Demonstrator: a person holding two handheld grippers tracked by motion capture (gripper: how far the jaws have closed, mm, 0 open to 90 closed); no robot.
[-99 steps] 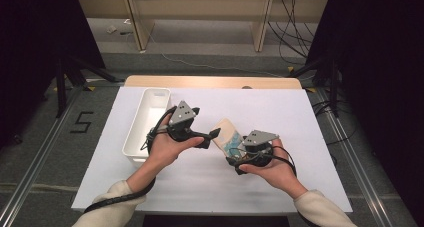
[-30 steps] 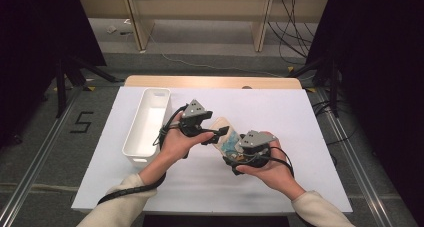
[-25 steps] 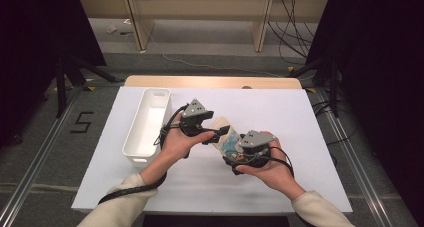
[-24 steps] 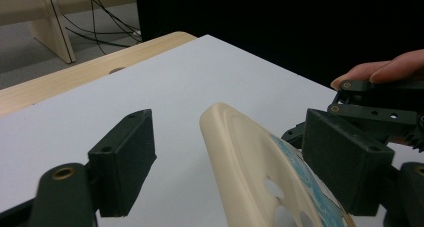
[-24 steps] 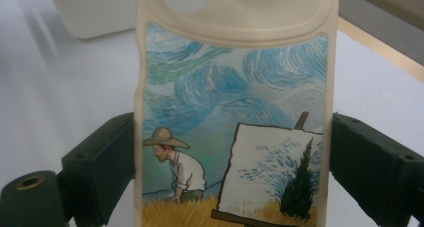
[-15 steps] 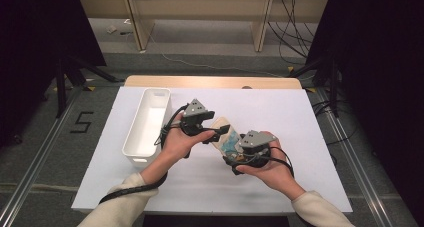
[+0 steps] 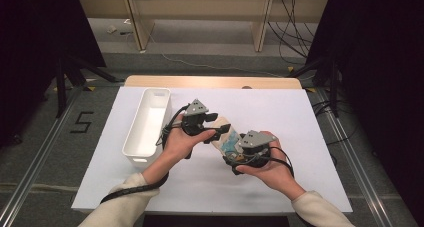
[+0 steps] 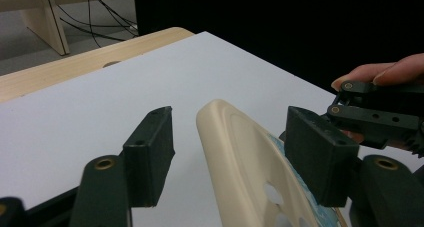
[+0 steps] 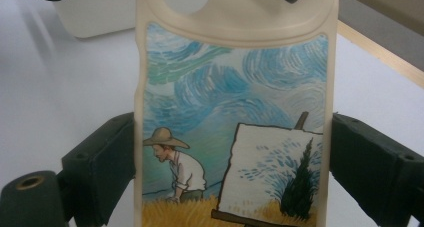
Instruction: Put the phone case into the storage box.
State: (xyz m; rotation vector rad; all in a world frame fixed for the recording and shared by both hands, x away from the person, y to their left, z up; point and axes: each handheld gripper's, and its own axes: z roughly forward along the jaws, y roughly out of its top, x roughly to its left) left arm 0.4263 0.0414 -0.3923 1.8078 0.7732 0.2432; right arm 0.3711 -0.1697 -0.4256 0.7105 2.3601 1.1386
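Note:
A cream phone case (image 9: 230, 87) with a painted scene of a man in a straw hat and an easel is held above the white mat. My right gripper (image 9: 235, 162) is shut on its two long sides, near its lower end (image 7: 232, 149). My left gripper (image 8: 230, 122) straddles the case's (image 8: 240, 157) camera-hole end (image 7: 220, 127). Its jaws have just been closing, with the case between them. A gap remains on one side, and the other pad (image 8: 320, 157) sits very near the case.
A long white bin (image 7: 147, 127) stands at the left of the white mat (image 7: 300, 117), close to my left hand. A wooden table edge (image 7: 215, 81) runs along the back. Cables trail from both grippers toward the person.
Since the earliest frame my left gripper has moved right to the far end of the case. Over the last second both hands have kept still and the left jaws have narrowed around the case.

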